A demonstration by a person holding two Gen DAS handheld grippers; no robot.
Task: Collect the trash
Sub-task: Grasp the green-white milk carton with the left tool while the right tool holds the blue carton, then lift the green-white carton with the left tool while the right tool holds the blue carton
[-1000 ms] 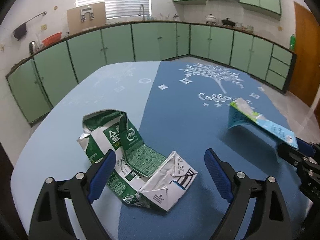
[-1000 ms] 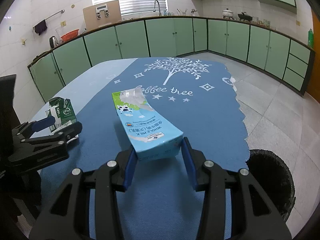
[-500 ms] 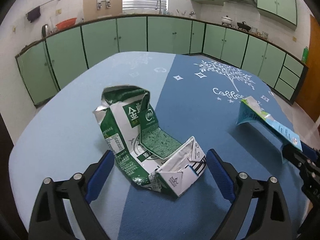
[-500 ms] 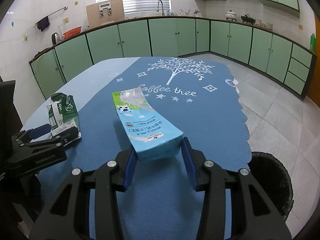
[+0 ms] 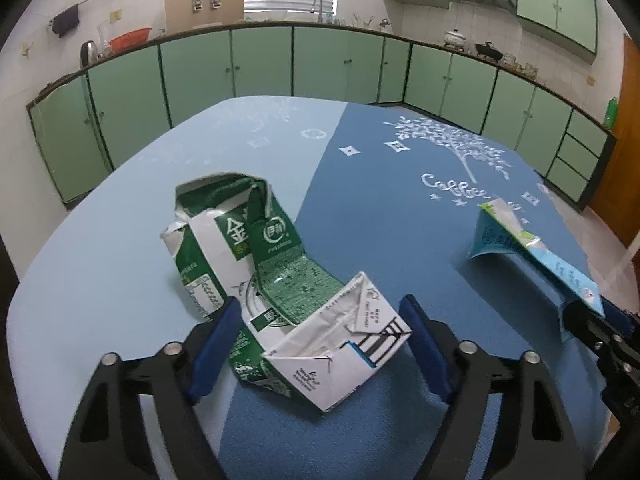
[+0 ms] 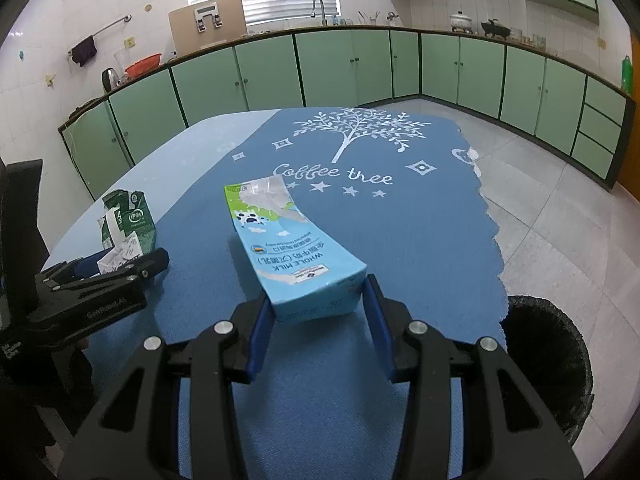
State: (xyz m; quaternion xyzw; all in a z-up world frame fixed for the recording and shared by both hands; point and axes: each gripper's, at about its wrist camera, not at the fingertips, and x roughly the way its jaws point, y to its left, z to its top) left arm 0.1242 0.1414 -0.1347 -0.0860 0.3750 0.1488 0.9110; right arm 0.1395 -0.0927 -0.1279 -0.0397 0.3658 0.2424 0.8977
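Note:
A crushed green and white milk carton [image 5: 248,256] lies on the blue tablecloth [image 5: 400,216]. Its folded white end sits between the fingers of my left gripper [image 5: 320,324]. The jaws are closing, and the blue pads [image 5: 224,328] stand right at the carton's sides without visibly squeezing it. My right gripper [image 6: 318,312] is shut on the near end of a flattened light blue whole-milk carton [image 6: 292,244], whose far end rests on the cloth. That carton [image 5: 520,240] and the right gripper [image 5: 592,328] also show at the right of the left wrist view. The right wrist view shows the green carton [image 6: 128,220] and the left gripper [image 6: 120,268] at its left.
A black trash bin [image 6: 548,364] stands on the tiled floor just past the table's right edge. Green kitchen cabinets [image 6: 340,68] line the walls behind the table. The printed tablecloth [image 6: 400,220] stretches ahead of both cartons.
My left gripper moved forward over the green carton and levelled out. Its jaws narrowed from wide open to close around the white end. The right gripper and blue carton stayed put.

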